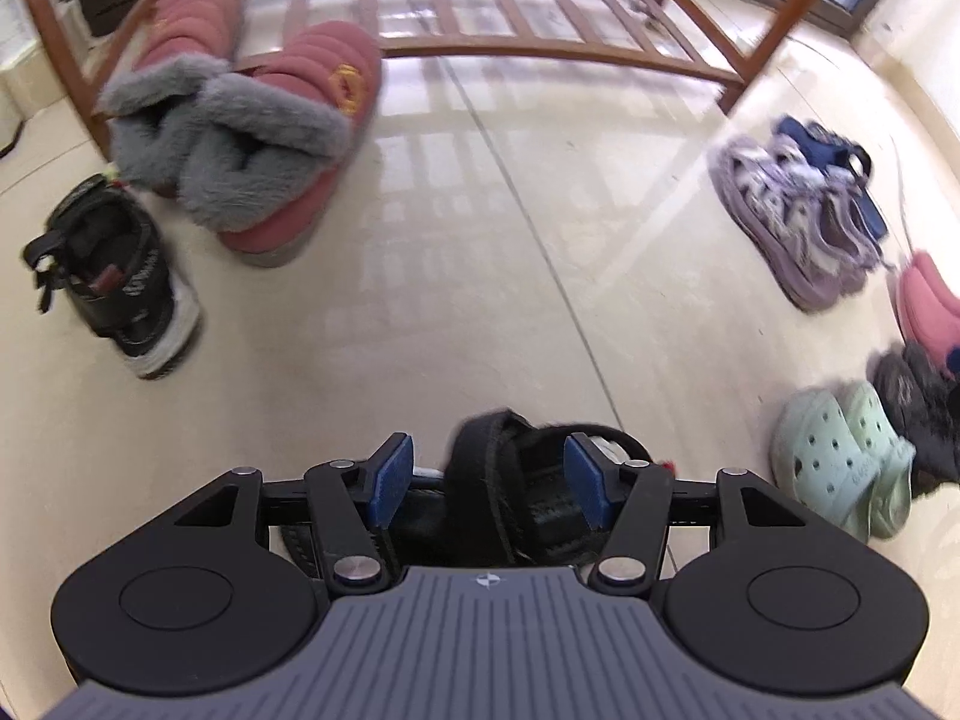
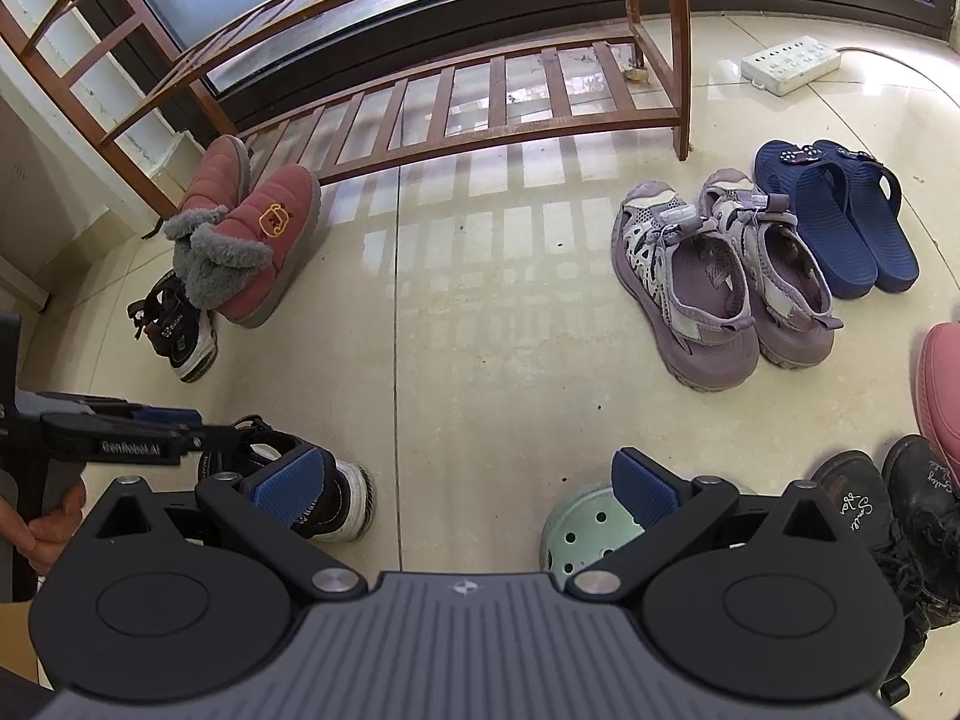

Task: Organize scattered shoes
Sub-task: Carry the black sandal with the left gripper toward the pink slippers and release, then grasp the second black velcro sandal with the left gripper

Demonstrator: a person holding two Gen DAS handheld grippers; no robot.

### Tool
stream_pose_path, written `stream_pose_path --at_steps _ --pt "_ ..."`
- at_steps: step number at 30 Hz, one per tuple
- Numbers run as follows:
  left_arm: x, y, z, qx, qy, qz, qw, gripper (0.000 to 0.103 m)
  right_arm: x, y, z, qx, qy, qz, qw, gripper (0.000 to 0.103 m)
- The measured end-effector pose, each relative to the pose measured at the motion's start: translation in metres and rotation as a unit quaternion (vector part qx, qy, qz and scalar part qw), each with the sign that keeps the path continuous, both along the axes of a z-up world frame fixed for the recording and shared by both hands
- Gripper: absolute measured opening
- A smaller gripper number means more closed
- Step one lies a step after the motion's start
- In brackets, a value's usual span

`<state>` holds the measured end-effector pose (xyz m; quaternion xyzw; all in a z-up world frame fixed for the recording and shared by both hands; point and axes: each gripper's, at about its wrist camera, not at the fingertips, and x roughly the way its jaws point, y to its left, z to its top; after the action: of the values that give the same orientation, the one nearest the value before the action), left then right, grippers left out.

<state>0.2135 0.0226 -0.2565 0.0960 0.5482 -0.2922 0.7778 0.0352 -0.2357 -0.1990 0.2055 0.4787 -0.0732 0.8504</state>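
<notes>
The left gripper (image 1: 489,483) points steeply down at the tiled floor (image 1: 456,276) with its blue pads (image 1: 393,480) standing apart. A black sandal (image 1: 510,480) sits between them, but neither pad seems to press on it; the view there is crowded and dark, so contact on the right-hand pad cannot be ruled out. From the right wrist camera that same sandal (image 2: 312,492) rests on the floor near the bottom-left edge of the picture, with the left gripper (image 2: 180,429) just above its strap. A hand (image 2: 51,519) holds the tool's grip there.

The right gripper (image 2: 465,489) is spread wide over bare floor and has hold of nothing. A pale green clog (image 2: 579,531) lies just beneath its right finger.

The wooden shoe rack (image 2: 480,96) runs along the far edge of the floor, against the windows, its lowest slatted shelf mostly bare. At the rack's left end lies a pair of fur-lined maroon slippers (image 2: 258,240), with the second black sandal (image 2: 180,336) touching their near side. To the right, near the rack's right leg, stand a pair of lilac sport sandals (image 2: 720,288) and, just beside them, navy slides (image 2: 840,216). Black boots (image 2: 900,510) and a pink shoe (image 2: 942,384) crowd the right edge. A white power strip (image 2: 789,63) lies beyond the rack's right leg.

Between the left and right groups a wide lane of open tile runs from the grippers straight up to the rack's front rail.
</notes>
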Motion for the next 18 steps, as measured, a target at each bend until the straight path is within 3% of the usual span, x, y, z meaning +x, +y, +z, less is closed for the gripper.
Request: stream_pose_path --at_steps 4,10,18 --pt "0.014 0.014 0.004 -0.003 -0.019 0.023 0.9996 0.059 0.001 0.001 -0.001 0.0 0.002 0.001 1.0 0.103" --pt "0.046 0.043 0.009 0.028 -0.061 0.058 0.996 0.059 0.002 0.002 0.0 -0.001 0.003 0.001 1.0 0.103" --pt "0.077 0.076 0.002 0.048 -0.081 0.079 0.9924 0.059 0.006 0.006 -0.003 -0.001 0.009 0.001 1.0 0.103"
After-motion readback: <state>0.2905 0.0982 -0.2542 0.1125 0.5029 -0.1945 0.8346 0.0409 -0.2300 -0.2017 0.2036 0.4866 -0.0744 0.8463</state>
